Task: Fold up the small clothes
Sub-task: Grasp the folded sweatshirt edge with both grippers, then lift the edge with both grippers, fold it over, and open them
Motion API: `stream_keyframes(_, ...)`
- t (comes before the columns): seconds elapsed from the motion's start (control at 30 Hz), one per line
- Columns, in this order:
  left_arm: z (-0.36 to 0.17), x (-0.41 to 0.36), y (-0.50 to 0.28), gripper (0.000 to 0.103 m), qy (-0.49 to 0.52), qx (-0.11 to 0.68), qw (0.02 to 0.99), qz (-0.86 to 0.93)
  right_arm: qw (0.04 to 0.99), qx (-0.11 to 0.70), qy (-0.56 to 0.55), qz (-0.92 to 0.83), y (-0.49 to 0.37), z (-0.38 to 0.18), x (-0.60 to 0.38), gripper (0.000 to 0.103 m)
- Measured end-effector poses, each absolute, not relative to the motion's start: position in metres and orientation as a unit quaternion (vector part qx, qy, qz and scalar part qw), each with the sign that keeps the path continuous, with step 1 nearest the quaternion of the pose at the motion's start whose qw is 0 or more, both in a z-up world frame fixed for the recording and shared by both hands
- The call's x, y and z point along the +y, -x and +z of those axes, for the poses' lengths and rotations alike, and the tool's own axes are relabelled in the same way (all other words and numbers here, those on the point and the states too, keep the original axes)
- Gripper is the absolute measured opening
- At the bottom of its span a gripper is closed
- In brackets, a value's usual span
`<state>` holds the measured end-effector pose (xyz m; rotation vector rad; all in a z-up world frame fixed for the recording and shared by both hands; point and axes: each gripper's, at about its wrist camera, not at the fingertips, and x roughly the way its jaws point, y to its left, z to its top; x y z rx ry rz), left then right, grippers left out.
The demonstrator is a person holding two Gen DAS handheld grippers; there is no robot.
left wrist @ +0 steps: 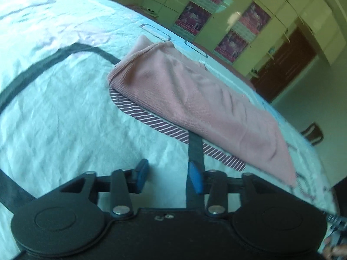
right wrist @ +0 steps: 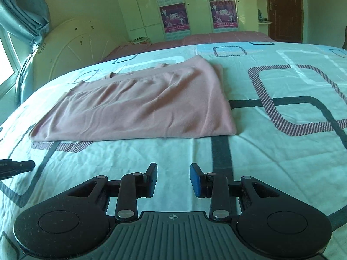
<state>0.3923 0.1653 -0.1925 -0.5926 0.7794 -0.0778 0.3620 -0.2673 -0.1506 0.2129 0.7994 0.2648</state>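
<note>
The pink garment lies folded flat on the patterned bedsheet, partly covering a striped square printed on the sheet. The right gripper is short of the garment's near edge, jaws apart, nothing between them. The left gripper is likewise clear of the garment, jaws apart and empty. A wardrobe with posters stands beyond the bed.

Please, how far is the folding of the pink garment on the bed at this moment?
Done: the pink garment lies folded in a flat rectangle on the bedsheet. In hand: nothing; the left gripper and right gripper are both open and empty, short of its near edge. Left: perhaps one more fold, though no other clothes are visible.
</note>
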Motion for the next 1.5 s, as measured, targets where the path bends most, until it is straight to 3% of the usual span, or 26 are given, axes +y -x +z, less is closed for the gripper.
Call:
stream_keyframes(0.03,-0.194,0.17,-0.394,0.066,0.318,0.364,0.875,-0.037,0.905,0.39,-0.104,0.136,-0.362,-0.151,-0.262,0.034)
stream_keyframes(0.07,-0.196,0.174,-0.397,0.08,0.34,0.357,0.869,-0.036,0.904,0.391,-0.103,0.14,-0.364,-0.149,-0.258,0.034)
stream_keyframes(0.1,-0.198,0.177,-0.403,0.084,0.361,0.349,0.864,-0.032,0.904,0.391,-0.1,0.143,-0.367,-0.148,-0.254,0.034)
stream_keyframes(0.43,-0.21,0.199,-0.479,0.08,0.405,0.317,0.857,-0.029,0.907,0.378,-0.11,0.15,-0.452,-0.137,-0.208,0.034)
stream_keyframes(0.53,-0.213,0.201,-0.495,0.068,0.401,0.307,0.863,-0.02,0.907,0.377,-0.111,0.154,-0.484,-0.135,-0.183,0.034)
stream_keyframes(0.57,-0.215,0.202,-0.498,0.059,0.405,0.304,0.862,-0.014,0.906,0.379,-0.109,0.157,-0.494,-0.136,-0.174,0.033)
stream_keyframes(0.6,-0.217,0.205,-0.5,0.049,0.415,0.302,0.858,-0.007,0.904,0.381,-0.107,0.161,-0.503,-0.137,-0.166,0.029)
stream_keyframes(0.63,-0.22,0.209,-0.5,0.045,0.427,0.3,0.853,0.001,0.902,0.385,-0.104,0.167,-0.512,-0.139,-0.156,0.014)
stream_keyframes(0.67,-0.223,0.213,-0.501,0.036,0.441,0.297,0.847,0.007,0.9,0.388,-0.102,0.172,-0.519,-0.14,-0.148,0.006)
stream_keyframes(0.77,-0.232,0.221,-0.504,0.015,0.464,0.298,0.834,0.017,0.899,0.388,-0.091,0.182,-0.535,-0.146,-0.127,0.0)
stream_keyframes(0.9,-0.235,0.228,-0.508,0.008,0.471,0.298,0.83,-0.005,0.894,0.396,-0.087,0.191,-0.545,-0.154,-0.109,0.0)
stream_keyframes(1.03,-0.22,0.229,-0.499,0.008,0.481,0.258,0.837,-0.026,0.88,0.429,-0.072,0.191,-0.555,-0.17,-0.099,0.0)
stream_keyframes(1.13,-0.226,0.225,-0.508,0.02,0.448,0.304,0.841,0.001,0.876,0.435,-0.076,0.192,-0.557,-0.181,-0.1,0.0)
stream_keyframes(1.33,-0.229,0.219,-0.507,0.018,0.442,0.293,0.848,0.015,0.876,0.428,-0.083,0.205,-0.558,-0.184,-0.105,0.0)
stream_keyframes(1.4,-0.228,0.216,-0.502,0.008,0.434,0.295,0.851,0.026,0.877,0.425,-0.085,0.21,-0.558,-0.185,-0.106,0.0)
stream_keyframes(1.5,-0.219,0.213,-0.5,0.007,0.422,0.287,0.859,0.032,0.876,0.422,-0.085,0.219,-0.559,-0.185,-0.11,0.0)
